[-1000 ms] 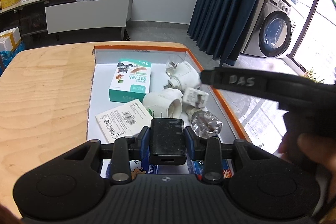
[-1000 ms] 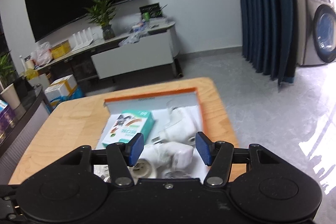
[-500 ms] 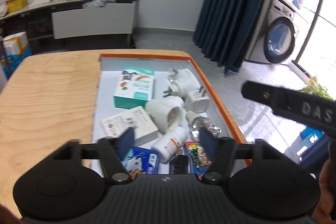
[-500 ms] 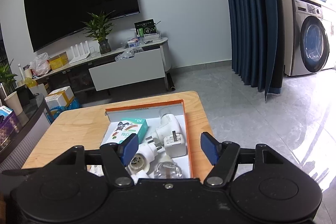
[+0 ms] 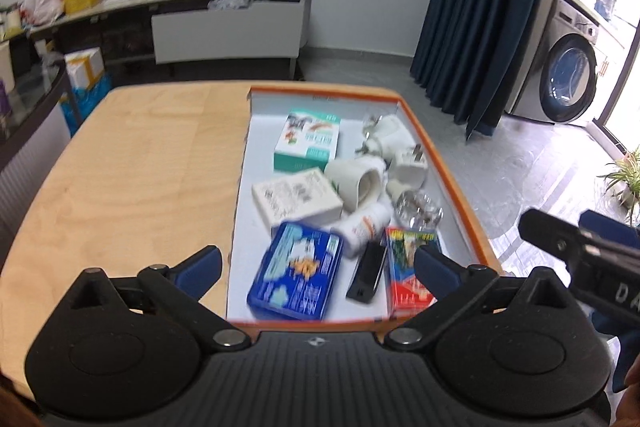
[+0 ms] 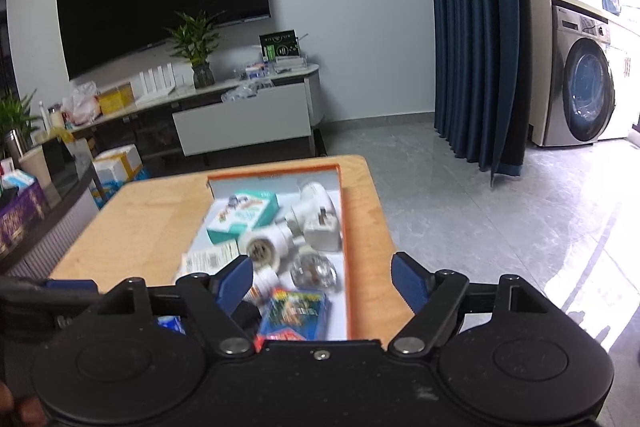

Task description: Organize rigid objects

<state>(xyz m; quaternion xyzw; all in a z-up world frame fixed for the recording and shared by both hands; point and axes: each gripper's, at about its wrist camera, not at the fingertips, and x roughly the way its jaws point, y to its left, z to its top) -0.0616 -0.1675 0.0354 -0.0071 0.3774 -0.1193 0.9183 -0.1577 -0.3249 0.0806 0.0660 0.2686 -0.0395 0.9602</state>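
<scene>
A white tray with an orange rim (image 5: pixel 434 155) lies on the wooden table (image 5: pixel 140 167) and holds several items. Among them are a teal box (image 5: pixel 308 147), a white box (image 5: pixel 296 197), white plug adapters (image 5: pixel 404 163), a blue tin (image 5: pixel 298 273) and a red pack (image 5: pixel 406 275). A black block (image 5: pixel 366 277) lies loose between the tin and the pack. Above the tray's near end my left gripper (image 5: pixel 318 269) has its jaws opening wide, nothing between them. My right gripper (image 6: pixel 322 279) is opening too, empty, over the tray's near right corner (image 6: pixel 348 315).
The table's left half (image 6: pixel 152 223) is bare wood. The right gripper's body (image 5: pixel 580 259) sits at the right of the left wrist view. Beyond the table are a low cabinet (image 6: pixel 244 123), a blue curtain (image 6: pixel 472 27) and a washing machine (image 6: pixel 588 95).
The left gripper let go of the black block, which now lies in the tray. Both grippers opened and drew back, so more of the tray shows.
</scene>
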